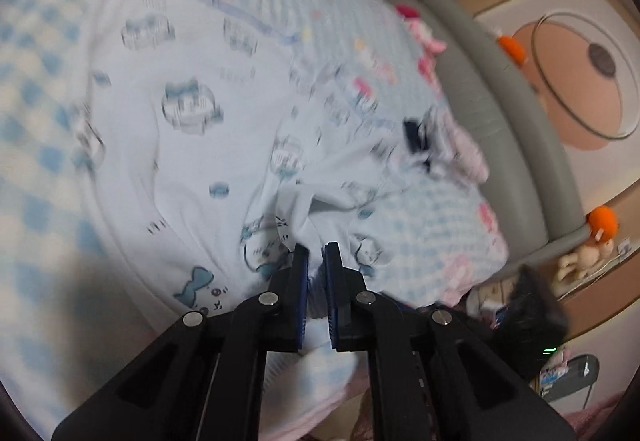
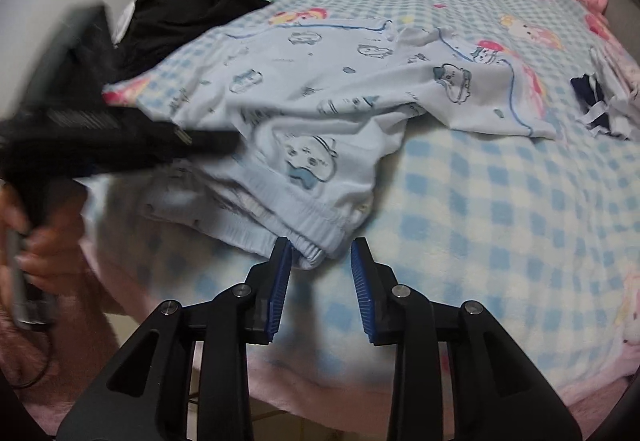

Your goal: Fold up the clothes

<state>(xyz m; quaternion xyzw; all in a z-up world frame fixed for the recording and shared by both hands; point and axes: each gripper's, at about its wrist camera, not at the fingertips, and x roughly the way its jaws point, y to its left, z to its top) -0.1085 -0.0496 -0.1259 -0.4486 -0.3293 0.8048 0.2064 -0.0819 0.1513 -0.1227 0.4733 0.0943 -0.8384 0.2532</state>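
Left wrist view: left gripper closed, pads pinching a fold of pale blue cartoon-print pyjamas, spread on checked blanket. Blurred; no writing legible.

Right wrist view: right gripper jaws apart, straddling the waistband at near edge, not pressing it. Black garment far left. No readable labels.

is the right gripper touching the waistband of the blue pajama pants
Cannot tell: in the right wrist view the right gripper is open around the waistband, whose folded edge reaches the left finger's tip.
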